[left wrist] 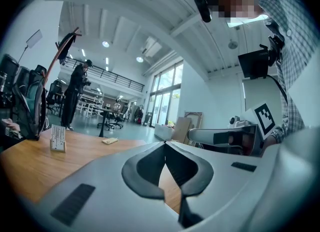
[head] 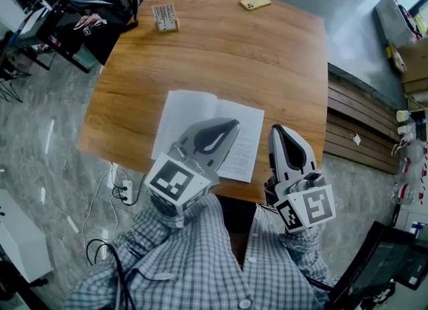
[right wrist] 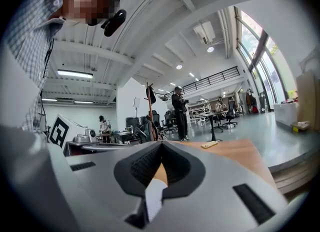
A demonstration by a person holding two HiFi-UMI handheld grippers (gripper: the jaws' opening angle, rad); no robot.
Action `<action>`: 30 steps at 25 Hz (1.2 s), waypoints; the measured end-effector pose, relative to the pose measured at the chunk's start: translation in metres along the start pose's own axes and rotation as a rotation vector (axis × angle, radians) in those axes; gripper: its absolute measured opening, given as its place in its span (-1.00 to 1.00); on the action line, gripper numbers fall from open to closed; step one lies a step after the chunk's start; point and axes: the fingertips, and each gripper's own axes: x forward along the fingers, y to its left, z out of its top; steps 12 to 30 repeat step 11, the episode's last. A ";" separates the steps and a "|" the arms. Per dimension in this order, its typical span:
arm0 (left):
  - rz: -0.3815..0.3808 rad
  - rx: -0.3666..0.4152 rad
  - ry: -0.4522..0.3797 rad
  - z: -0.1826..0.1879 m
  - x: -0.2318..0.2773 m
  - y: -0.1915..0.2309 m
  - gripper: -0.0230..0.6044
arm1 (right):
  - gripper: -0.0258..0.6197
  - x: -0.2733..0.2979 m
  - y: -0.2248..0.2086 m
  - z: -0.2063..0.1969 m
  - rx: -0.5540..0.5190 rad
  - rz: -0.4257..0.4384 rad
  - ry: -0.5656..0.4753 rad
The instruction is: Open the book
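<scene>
**Inspection: book lies open, both jaws closed and empty**

Your left gripper (head: 233, 125) has its jaws fully together. The pads meet at the tips and nothing is clamped between them. Your right gripper (head: 278, 129) is in the same state, with its jaws closed on nothing. Both grippers point level across the wooden surface (head: 221, 55), away from you.

The book (head: 194, 111) lies open and flat at the near edge of the surface, pages up. It sits directly beneath your left jaws, whose tips stand over the centre fold and the inner part of the right-hand page. No view shows whether that gripper touches the paper. The book's right edge is just to the left of your right jaws, which are over bare wood beside it and apart from the page.

A yellow phone (head: 255, 3) lies far ahead of your right jaws, by the far edge. A small card stand (head: 165, 18) is far ahead and to the left of your left jaws. Both are well apart from the book.
</scene>
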 end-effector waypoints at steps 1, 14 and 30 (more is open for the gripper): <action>-0.001 0.001 0.001 0.000 0.000 0.000 -0.90 | -0.86 0.000 0.000 0.000 -0.003 0.000 0.000; -0.005 -0.030 0.000 -0.002 0.001 0.001 -0.90 | -0.86 0.001 0.005 0.006 -0.012 0.014 -0.009; -0.005 -0.030 0.000 -0.002 0.001 0.001 -0.90 | -0.86 0.001 0.005 0.006 -0.012 0.014 -0.009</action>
